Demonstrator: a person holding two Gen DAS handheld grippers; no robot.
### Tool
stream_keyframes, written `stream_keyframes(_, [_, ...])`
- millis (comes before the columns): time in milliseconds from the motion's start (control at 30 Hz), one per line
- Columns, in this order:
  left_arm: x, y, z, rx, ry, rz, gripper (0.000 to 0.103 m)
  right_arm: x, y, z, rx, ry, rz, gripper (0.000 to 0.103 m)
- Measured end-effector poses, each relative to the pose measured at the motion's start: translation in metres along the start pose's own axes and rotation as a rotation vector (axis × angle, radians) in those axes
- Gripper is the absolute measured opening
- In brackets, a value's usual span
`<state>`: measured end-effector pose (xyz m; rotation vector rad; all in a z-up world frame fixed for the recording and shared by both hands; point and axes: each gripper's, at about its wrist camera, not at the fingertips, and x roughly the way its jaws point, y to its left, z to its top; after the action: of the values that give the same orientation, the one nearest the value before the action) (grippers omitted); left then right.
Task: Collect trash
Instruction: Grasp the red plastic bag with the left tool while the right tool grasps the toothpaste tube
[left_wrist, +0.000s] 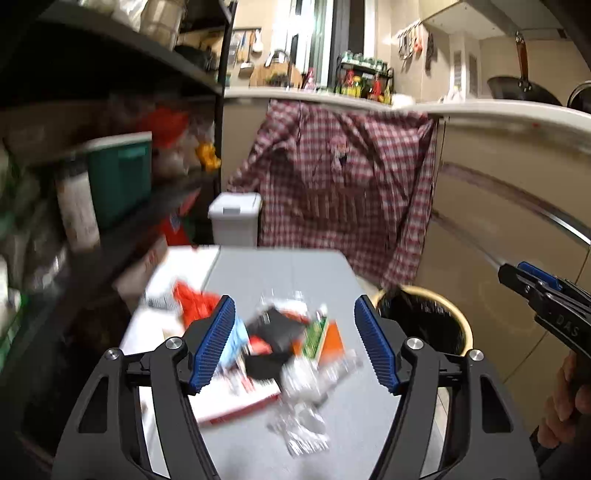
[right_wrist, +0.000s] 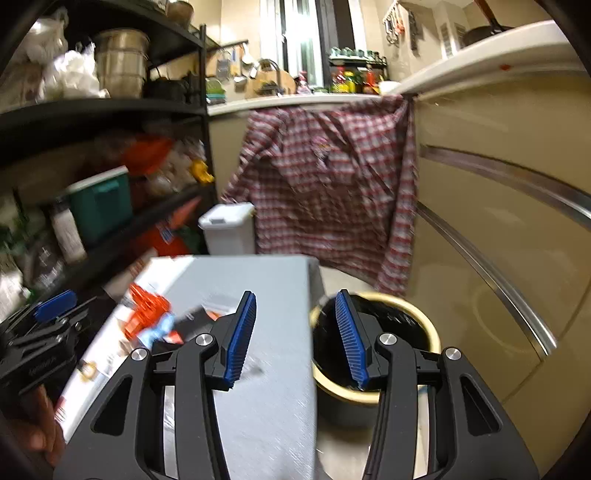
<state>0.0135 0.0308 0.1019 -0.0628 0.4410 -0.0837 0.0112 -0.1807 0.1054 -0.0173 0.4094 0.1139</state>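
1. Grey table (left_wrist: 332, 269) holds the trash pile (left_wrist: 280, 343) near its left side; its right edge is bare; one round bin (left_wrist: 424, 325) with a black bag stands just beside that edge.
2. Left gripper (left_wrist: 295, 343) is partly open and holds nothing; the pile lies below it.
3. Right gripper (right_wrist: 295, 339) is partly open and holds nothing, over the table edge and bin.
4. One white lidded bin (left_wrist: 236, 218) and one checked shirt (left_wrist: 343, 181) are behind.

desk (right_wrist: 266, 406): matt grey, finely brushed. wrappers (left_wrist: 303, 435): clear crinkled glossy plastic. bin (right_wrist: 373, 395): cream rim, glossy black plastic liner. shirt (left_wrist: 343, 192): checked cloth. tongs (left_wrist: 295, 343): matt black plastic, ribbed blue pads, bright metal pins.
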Motion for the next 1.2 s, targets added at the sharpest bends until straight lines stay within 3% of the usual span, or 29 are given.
stream_keyframes(233, [0.021,0.029,0.053,0.091,-0.039,-0.022,0.059,0.03,0.029,0.043,-0.085,-0.037,0.129,0.034])
stream_keyframes(400, [0.057,0.055,0.048,0.092,-0.012,0.008,0.051,0.079,0.039,0.027,-0.006,0.031,0.24,0.009])
stream_keyframes(667, [0.106,0.095,0.017,0.012,0.063,0.042,0.048,0.157,0.061,-0.04,0.081,0.214,0.265,0.012])
stream_keyframes(800, [0.129,0.112,0.005,-0.051,0.144,0.048,0.048,0.194,0.065,-0.062,0.12,0.313,0.266,0.012])
stream_keyframes(1033, [0.161,0.123,-0.018,-0.076,0.242,0.064,0.05,0.229,0.067,-0.092,0.175,0.44,0.272,0.017])
stream_keyframes(1200, [0.179,0.134,-0.028,-0.114,0.299,0.078,0.059,0.242,0.074,-0.101,0.192,0.493,0.281,0.029])
